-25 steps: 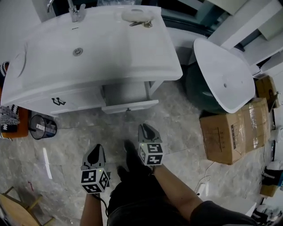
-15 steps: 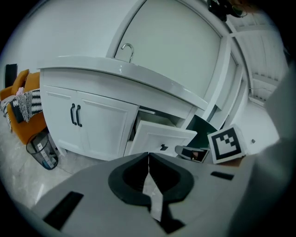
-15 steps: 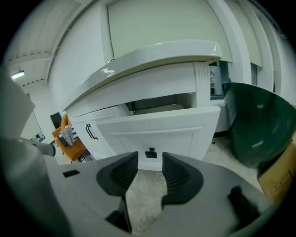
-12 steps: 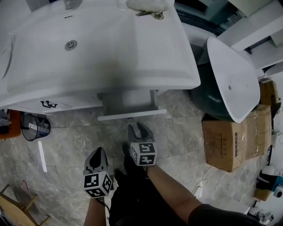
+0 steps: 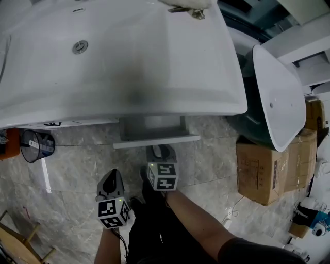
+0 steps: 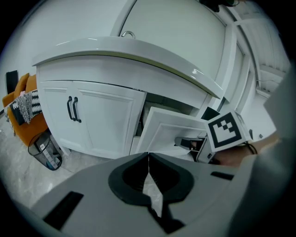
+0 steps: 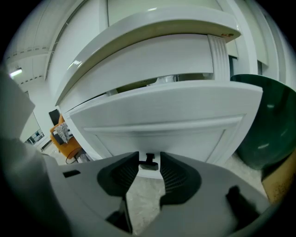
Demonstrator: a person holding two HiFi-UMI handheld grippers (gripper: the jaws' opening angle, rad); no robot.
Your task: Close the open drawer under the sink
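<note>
Drawer (image 5: 154, 139) open, contents unseen | left claw (image 5: 111, 178) clenched, empty | right claw (image 5: 161, 150) released, handle (image 7: 149, 163) between jaws

Head view: the sink (image 5: 129, 62) overhangs and hides the open drawer (image 5: 156, 139) except its front strip; the drawer's inside is unseen. A small metal object (image 5: 192, 10) is cut off by the top edge, kind unclear. Right gripper view: the drawer pull (image 7: 149, 165) is a small dark stub, shape indistinct.
</note>
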